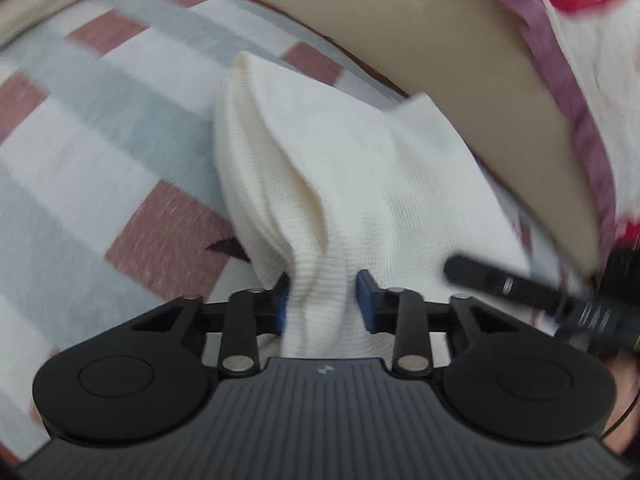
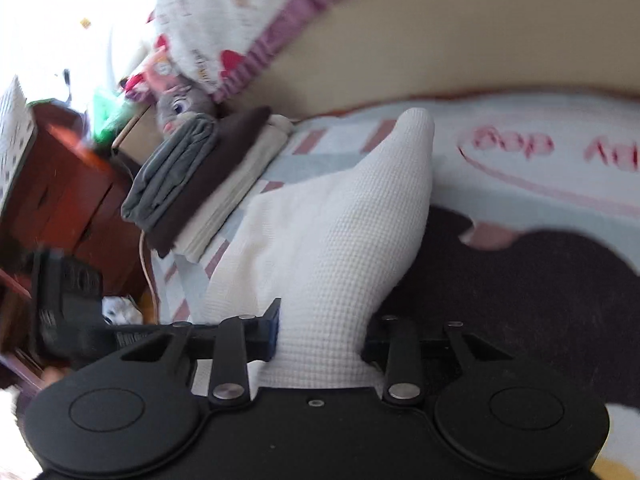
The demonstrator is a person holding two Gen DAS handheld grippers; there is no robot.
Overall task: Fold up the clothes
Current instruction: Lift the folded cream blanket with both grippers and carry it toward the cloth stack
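Observation:
A cream-white waffle-knit garment (image 1: 360,168) lies bunched on the checkered bedspread (image 1: 100,152). In the left wrist view my left gripper (image 1: 324,298) is shut on a gathered fold of it, and the blue pads (image 1: 366,296) press the cloth from both sides. The garment (image 2: 340,220) rises in a tall ridge from my right gripper (image 2: 320,336) in the right wrist view, where that gripper is shut on another part of it. The cloth hides the right-hand pad there. Each gripper shows blurred at the edge of the other's view, close by.
A stack of folded clothes (image 2: 192,184) in grey, dark brown and cream sits at the bed's far left, with a plush toy (image 2: 178,110) behind it. A wooden cabinet (image 2: 72,184) stands beside the bed. A white quilt with red and purple print (image 1: 592,80) lies past a beige surface (image 1: 400,32).

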